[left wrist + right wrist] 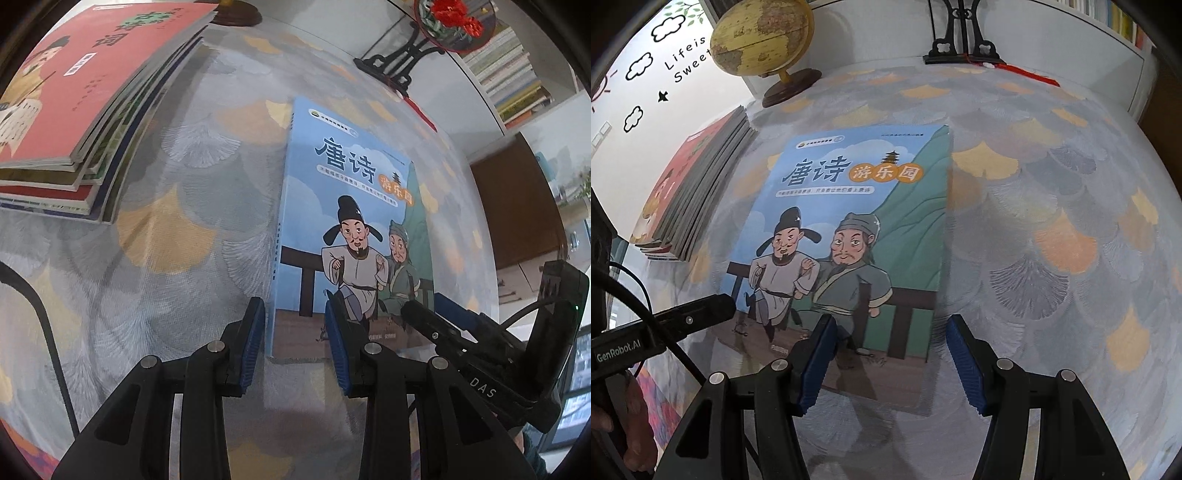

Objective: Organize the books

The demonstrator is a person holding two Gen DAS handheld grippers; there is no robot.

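Blue book flat on tablecloth, grippers apart

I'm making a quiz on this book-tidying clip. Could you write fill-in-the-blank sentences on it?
1. The blue illustrated book lies flat on the ____ tablecloth.
2. The top book of the stack has a ____ cover.
3. The yellowish globe stands on a round ____ base.

Missing: patterned; red; wooden
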